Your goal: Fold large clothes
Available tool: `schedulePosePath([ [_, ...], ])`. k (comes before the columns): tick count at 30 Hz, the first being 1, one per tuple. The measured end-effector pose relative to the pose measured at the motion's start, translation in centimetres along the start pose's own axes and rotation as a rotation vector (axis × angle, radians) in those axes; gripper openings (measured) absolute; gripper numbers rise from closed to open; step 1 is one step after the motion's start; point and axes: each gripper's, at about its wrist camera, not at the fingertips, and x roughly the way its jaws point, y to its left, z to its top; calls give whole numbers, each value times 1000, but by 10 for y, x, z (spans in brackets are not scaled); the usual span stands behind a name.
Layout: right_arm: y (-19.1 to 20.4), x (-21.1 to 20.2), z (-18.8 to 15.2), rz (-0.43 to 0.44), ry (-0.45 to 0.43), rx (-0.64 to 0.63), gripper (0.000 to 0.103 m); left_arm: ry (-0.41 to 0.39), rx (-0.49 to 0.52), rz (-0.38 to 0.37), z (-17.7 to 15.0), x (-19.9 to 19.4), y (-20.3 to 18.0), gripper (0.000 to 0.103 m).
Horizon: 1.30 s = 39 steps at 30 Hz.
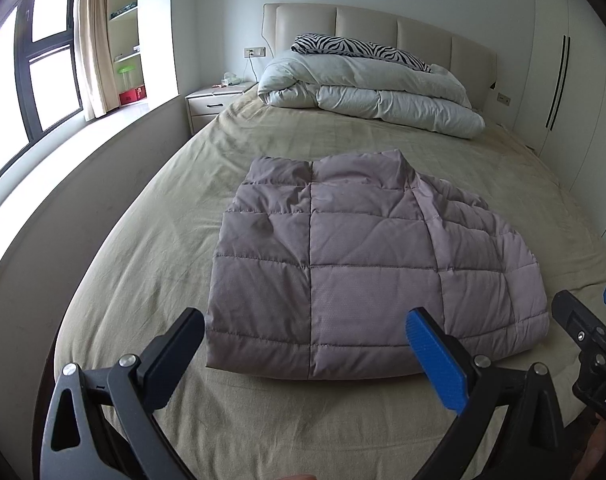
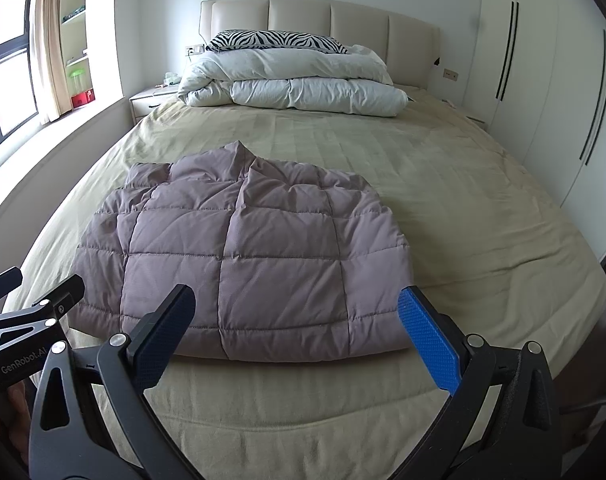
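Observation:
A mauve quilted puffer jacket (image 1: 359,264) lies folded into a compact rectangle on the beige bed sheet (image 1: 151,264), its collar end pointing to the headboard. It also shows in the right wrist view (image 2: 247,264). My left gripper (image 1: 305,334) is open and empty, hovering just before the jacket's near edge. My right gripper (image 2: 297,312) is open and empty, also at the near edge, a little to the right of the left one. Each gripper shows at the side of the other's view: the right gripper (image 1: 591,320) and the left gripper (image 2: 43,300).
A folded white duvet (image 2: 295,84) and a zebra-striped pillow (image 2: 275,40) lie at the padded headboard (image 2: 323,16). A nightstand (image 1: 213,104) stands left of the bed, a window (image 1: 51,72) and low ledge further left, and white wardrobes (image 2: 543,80) on the right.

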Motion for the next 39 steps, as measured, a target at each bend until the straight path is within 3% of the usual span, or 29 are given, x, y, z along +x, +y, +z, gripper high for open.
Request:
schedulePosePath([
  [39, -3, 2, -2, 2, 9, 0, 103, 2, 1, 2, 1, 0, 0, 103],
])
